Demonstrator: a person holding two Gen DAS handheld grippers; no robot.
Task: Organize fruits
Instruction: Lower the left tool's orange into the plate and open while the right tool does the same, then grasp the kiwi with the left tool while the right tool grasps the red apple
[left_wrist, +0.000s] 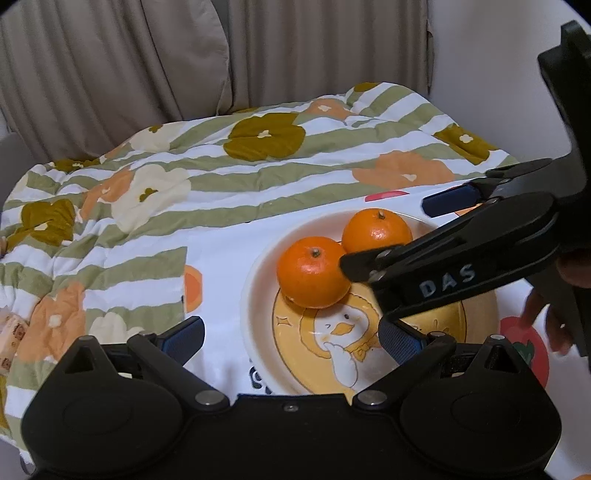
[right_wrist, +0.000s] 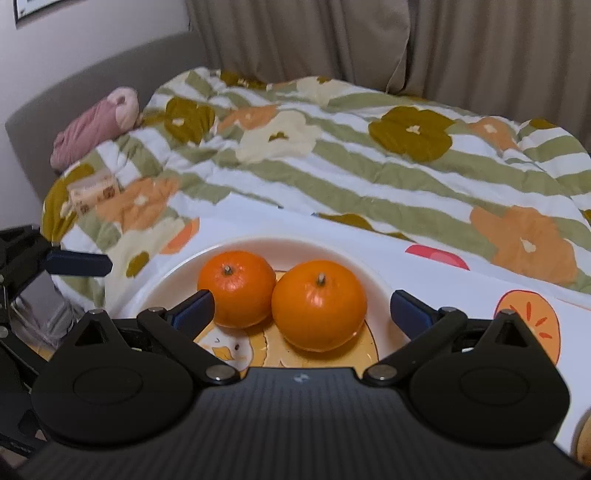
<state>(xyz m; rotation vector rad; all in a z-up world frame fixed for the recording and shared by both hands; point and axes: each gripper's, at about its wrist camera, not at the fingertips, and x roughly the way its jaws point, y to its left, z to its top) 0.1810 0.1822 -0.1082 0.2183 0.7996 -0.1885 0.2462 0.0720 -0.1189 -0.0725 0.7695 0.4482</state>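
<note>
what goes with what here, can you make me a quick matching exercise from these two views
Things:
1. oranges
2. plate
3. right gripper
4. quilt

States:
a. jaws wide open, holding nothing
b. striped, with flowers
c. two, side by side on the plate
d. white rim, duck picture

Pairs: 1-c, 2-d, 3-a, 4-b

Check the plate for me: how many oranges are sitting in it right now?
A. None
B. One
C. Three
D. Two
D: two oranges, one beside the other, sit touching in the duck-print plate, with the right gripper open in front of them and gripping neither.
</note>
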